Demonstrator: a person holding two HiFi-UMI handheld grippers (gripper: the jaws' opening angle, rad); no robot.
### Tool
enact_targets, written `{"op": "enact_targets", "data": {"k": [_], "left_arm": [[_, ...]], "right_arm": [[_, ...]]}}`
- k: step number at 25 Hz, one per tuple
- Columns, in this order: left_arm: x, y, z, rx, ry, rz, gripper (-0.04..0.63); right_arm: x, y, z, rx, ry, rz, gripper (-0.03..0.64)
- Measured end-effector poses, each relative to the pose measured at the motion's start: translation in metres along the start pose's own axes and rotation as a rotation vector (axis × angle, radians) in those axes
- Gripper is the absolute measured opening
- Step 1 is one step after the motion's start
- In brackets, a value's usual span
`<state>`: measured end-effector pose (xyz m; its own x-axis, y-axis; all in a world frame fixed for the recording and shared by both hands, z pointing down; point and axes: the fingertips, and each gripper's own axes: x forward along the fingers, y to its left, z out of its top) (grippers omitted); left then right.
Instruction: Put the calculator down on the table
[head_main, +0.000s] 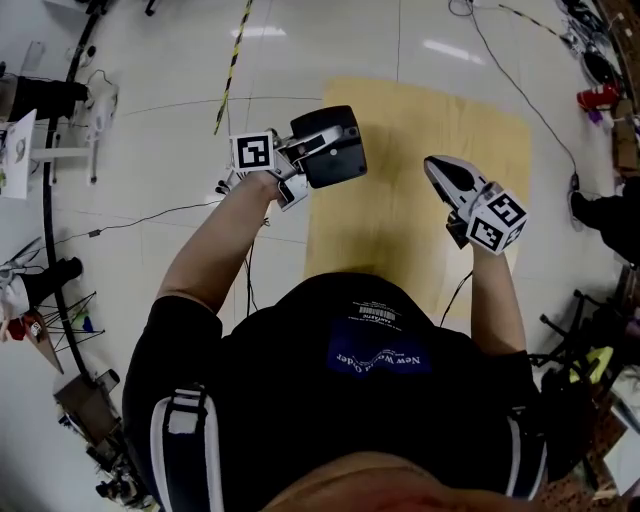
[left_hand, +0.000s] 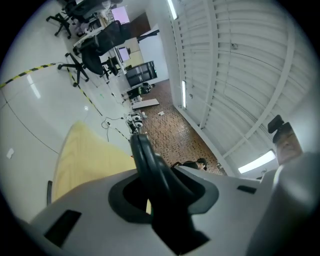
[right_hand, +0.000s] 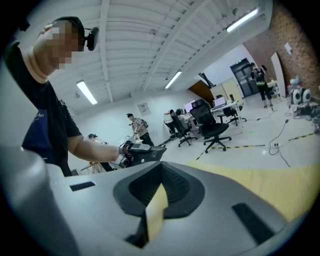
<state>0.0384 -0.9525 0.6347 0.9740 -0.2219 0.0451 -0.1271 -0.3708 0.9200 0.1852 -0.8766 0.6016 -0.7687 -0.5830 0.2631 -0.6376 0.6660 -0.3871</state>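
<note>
Head view shows the left claw (head_main: 318, 150) clenched on the calculator (head_main: 340, 163), apparently held in the air over the yellow tabletop (head_main: 400, 240). The right claw (head_main: 435, 168) is closed and empty. Nothing is set down yet: lowering and letting go remain.

The black shirt (head_main: 300, 420) carries a blue patch (head_main: 380, 356) that appears to read, upside down, "New World Order". The small print (head_main: 378, 316) beside it is illegible.

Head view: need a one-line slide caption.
Left gripper holds the calculator over the edge of the yellow table; right gripper hovers shut and empty.
</note>
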Motion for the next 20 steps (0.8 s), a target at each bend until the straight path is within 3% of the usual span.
{"op": "enact_targets", "data": {"k": [5,9,14,20], "left_arm": [[0.011,0.072,0.040,0.013,0.020,0.066,0.135],[0.031,0.106,0.067,0.046,0.035,0.069,0.135],[0.051,0.133,0.075,0.112,0.136,0.124,0.136],[0.055,0.160,0.079,0.180,0.264,0.255,0.143]], "right_arm": [[0.029,-0.012,-0.008,0.007,0.035,0.006,-0.014],[0.047,-0.028,-0.007,-0.009,0.070,0.014,-0.012],[0.068,-0.041,-0.009,0.011,0.063,0.048,-0.012],[0.079,-0.037,-0.027,0.045,0.085,0.091,-0.012]]}}
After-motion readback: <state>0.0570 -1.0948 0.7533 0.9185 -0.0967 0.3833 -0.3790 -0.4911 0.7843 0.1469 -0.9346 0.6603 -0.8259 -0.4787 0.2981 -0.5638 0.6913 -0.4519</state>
